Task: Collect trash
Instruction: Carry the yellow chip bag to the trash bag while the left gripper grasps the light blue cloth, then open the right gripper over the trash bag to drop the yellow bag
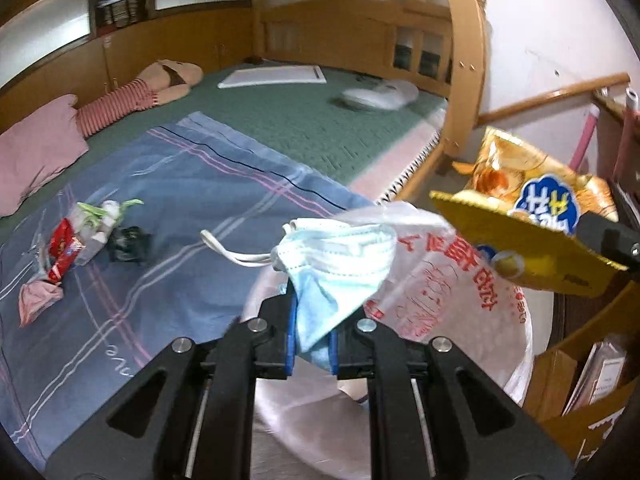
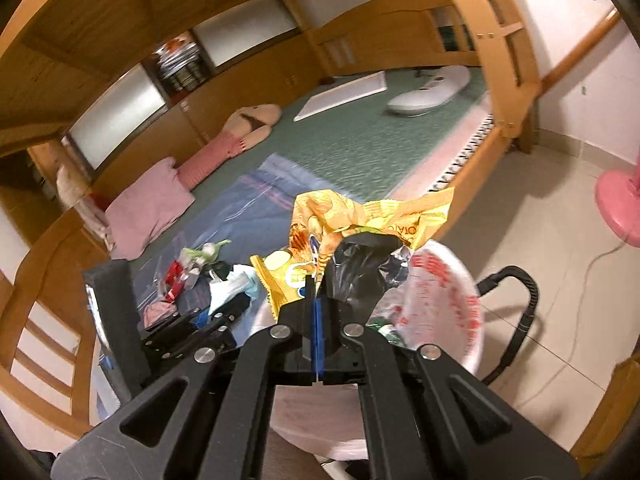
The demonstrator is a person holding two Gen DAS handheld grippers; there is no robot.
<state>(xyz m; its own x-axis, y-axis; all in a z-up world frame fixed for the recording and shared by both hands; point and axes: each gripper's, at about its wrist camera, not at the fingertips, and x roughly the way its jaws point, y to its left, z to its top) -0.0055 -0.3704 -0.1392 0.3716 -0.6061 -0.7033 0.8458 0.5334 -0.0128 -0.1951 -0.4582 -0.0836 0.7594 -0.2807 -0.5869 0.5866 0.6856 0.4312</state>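
My left gripper (image 1: pixel 312 332) is shut on a light blue face mask (image 1: pixel 340 264) and holds it over the rim of a white plastic trash bag with red print (image 1: pixel 432 292). My right gripper (image 2: pixel 316 304) is shut on a yellow chip bag (image 2: pixel 360 220), which also shows at the right of the left wrist view (image 1: pixel 528 216), above the same trash bag (image 2: pixel 444 296). Black plastic (image 2: pixel 360 268) lies inside the bag. More trash lies on the blue sheet: a red wrapper (image 1: pixel 62 250), a clear wrapper with green (image 1: pixel 102 216), a black crumpled piece (image 1: pixel 128 244) and a pink scrap (image 1: pixel 38 300).
The blue plaid sheet (image 1: pixel 192 184) covers a green mattress (image 1: pixel 304 120) in a wooden bed frame (image 1: pixel 468 64). A pink pillow (image 1: pixel 36 156), a doll (image 1: pixel 160 84), a white board (image 1: pixel 276 76) and a white device (image 1: pixel 380 96) lie on it. A pink fan base (image 2: pixel 620 204) stands on the tiled floor.
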